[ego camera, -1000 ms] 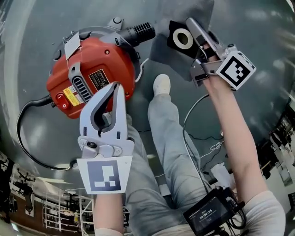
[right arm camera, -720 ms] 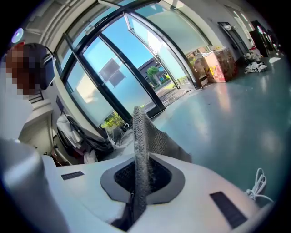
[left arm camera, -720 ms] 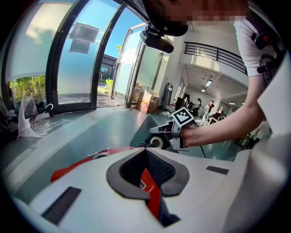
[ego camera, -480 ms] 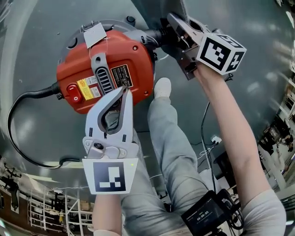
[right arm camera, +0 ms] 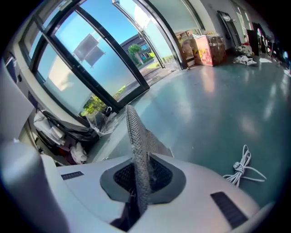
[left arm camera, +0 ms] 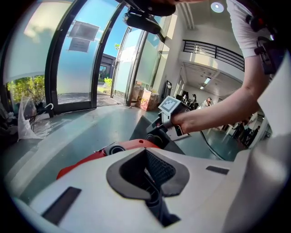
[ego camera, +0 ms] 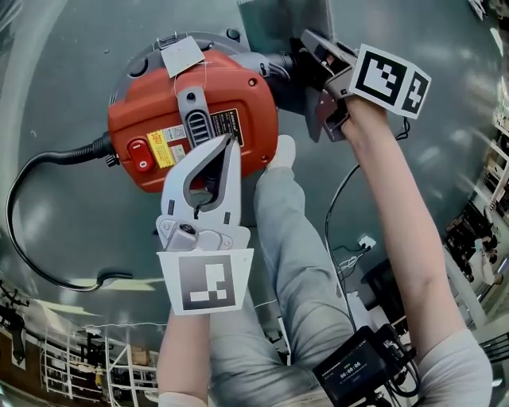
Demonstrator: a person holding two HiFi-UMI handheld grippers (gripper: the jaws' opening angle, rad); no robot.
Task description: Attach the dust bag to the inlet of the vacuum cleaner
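- Dust bag (ego camera: pixel 282 20): grey mesh cloth, at the top of the head view, lower end right at the inlet (ego camera: pixel 280 65); whether seated on it cannot be told.
- Handling, judged: light, soft and floppy; likely to sag and fold away from any grip point; not fragile, hardly slippery.
- Hold, judged: best taken close to the mouth end, where a push onto the inlet can be steered.
- Right claw (ego camera: pixel 312 46): clamped on an edge of the bag, cloth standing up between its jaws.
- Left claw (ego camera: pixel 229 145): closed, nothing in it, hovering over the red housing.
- Vacuum cleaner (ego camera: pixel 183 119): red, on the floor (ego camera: pixel 64 63); judged heavy and rigid, though worth steadying against the push.
- Power cord (ego camera: pixel 32 183): looped on the floor at left.
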